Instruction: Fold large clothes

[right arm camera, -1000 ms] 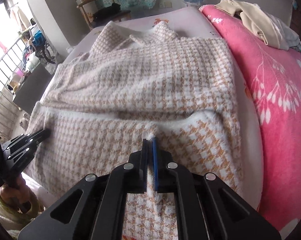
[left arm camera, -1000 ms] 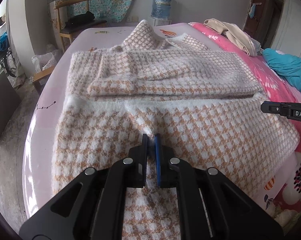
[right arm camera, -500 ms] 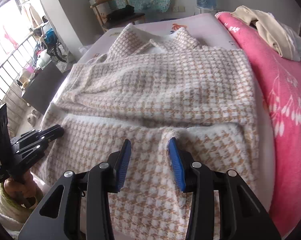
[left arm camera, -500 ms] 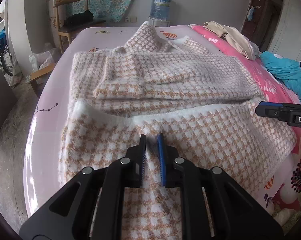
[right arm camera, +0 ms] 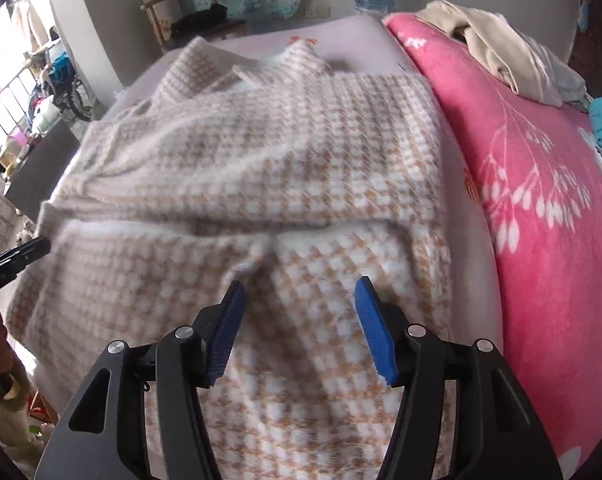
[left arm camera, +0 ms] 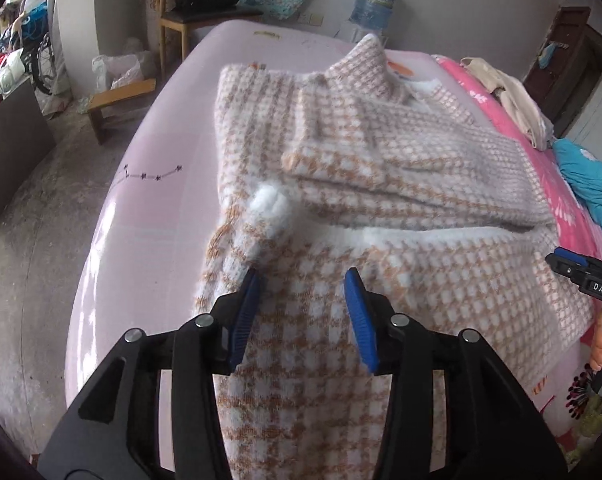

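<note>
Your left hand-held gripper (left arm camera: pixel 304 294) has just been opening: its ribbed blue pads (left arm camera: pixel 243 312) stand apart and released, the fuzzy knit beneath them but nothing pinched. Your right hand-held gripper (right arm camera: pixel 299 304) has also just been opening, its blue pads (right arm camera: pixel 375 336) spread wide over the same cloth, gripping nothing.

Below both lies the sweater (left arm camera: pixel 401 208), a thick, fluffy knit in an orange-and-white houndstooth check, spread flat on the bed (left arm camera: pixel 141 208). Its lower part is folded up toward the middle, leaving a soft white edge (left arm camera: pixel 441 234) running across from about 9 to 3 o'clock. In the left wrist view a small plush white corner (left arm camera: pixel 269 206) bunches up at 11 o'clock from the pads. A sleeve (left arm camera: pixel 365 160) lies folded across the chest as a flat band, and the pointed collar (left arm camera: pixel 365 60) stands at 12 o'clock.

The bed's sheet is smooth pale pink with a thin star-line print (left arm camera: pixel 149 174). At 3 o'clock in the right wrist view a fleecy bright pink blanket (right arm camera: pixel 541 184) with white leaf sprays lies beside the sweater, with crumpled beige clothes (right arm camera: pixel 497 48) on it farther back. A wooden chair (left arm camera: pixel 189 12) stands beyond the bed at 11 o'clock.
</note>
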`<state>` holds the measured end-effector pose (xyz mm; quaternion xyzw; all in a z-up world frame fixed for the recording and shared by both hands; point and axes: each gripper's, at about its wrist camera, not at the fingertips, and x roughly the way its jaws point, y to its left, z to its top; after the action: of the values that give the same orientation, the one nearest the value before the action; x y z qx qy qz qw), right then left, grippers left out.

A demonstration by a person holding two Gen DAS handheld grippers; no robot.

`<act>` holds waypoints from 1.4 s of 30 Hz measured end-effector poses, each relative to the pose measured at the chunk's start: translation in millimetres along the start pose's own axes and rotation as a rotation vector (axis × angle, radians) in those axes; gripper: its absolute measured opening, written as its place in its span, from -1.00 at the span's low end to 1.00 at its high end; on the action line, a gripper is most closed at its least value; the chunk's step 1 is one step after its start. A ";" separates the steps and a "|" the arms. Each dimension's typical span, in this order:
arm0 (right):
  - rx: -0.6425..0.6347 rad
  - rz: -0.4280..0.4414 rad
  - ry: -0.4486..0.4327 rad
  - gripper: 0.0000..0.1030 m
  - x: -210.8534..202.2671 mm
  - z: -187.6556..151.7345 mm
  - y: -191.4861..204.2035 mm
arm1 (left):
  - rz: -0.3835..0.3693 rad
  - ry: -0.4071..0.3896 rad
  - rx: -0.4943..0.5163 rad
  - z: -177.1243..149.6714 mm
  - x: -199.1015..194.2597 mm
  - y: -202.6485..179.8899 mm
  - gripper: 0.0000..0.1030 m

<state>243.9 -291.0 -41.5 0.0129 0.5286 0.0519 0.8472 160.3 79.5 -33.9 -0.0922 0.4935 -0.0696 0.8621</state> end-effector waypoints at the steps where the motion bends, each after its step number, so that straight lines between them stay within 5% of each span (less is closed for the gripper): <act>1: 0.006 -0.011 0.029 0.09 8.0 -2.9 -6.1 | -0.004 -0.004 -0.011 -0.1 -0.4 1.1 -0.19; 5: -0.003 -0.012 0.001 0.09 -6.8 -1.3 -7.0 | 0.032 -0.016 -0.002 3.2 -10.7 -3.3 -0.14; 8: -0.046 -0.072 -0.043 0.34 -14.3 -1.4 -3.9 | 0.057 -0.013 0.003 6.0 -15.7 -11.9 0.06; 11: -0.022 -0.125 0.011 0.35 1.8 -6.7 -13.3 | 0.059 0.024 0.036 5.7 -11.0 -34.6 0.14; 21: -0.048 0.079 -0.057 0.46 -28.1 -9.9 19.2 | 0.249 0.050 0.230 -13.6 17.1 -108.5 0.58; 25: -0.060 0.008 -0.068 0.46 -33.2 -13.0 19.5 | 0.262 0.051 0.215 -12.9 16.2 -106.7 0.64; 29: -0.045 -0.211 -0.120 0.46 -49.6 -6.1 3.5 | 0.247 0.063 0.193 -11.0 16.9 -102.5 0.66; 31: 0.000 -0.239 -0.140 0.46 -57.7 0.2 -10.6 | 0.242 0.065 0.184 -11.3 17.0 -101.3 0.66; 34: 0.070 -0.024 -0.163 0.46 -66.7 2.4 -20.1 | 0.232 0.067 0.166 -12.2 16.9 -99.3 0.66; 36: 0.088 0.175 -0.114 0.46 -54.8 0.6 -16.4 | 0.227 0.066 0.162 -13.0 16.7 -98.4 0.66; 38: 0.104 0.284 -0.032 0.46 -29.9 -5.3 -10.4 | 0.221 0.063 0.159 -13.5 16.3 -97.3 0.66; 42: 0.141 0.163 0.082 0.16 1.6 -16.7 -22.0 | 0.200 0.059 0.148 -14.6 16.1 -94.5 0.66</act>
<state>231.3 -313.3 -52.0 0.1133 0.5624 0.0838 0.8148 153.0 -17.3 -33.2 0.0232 0.5188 -0.0223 0.8543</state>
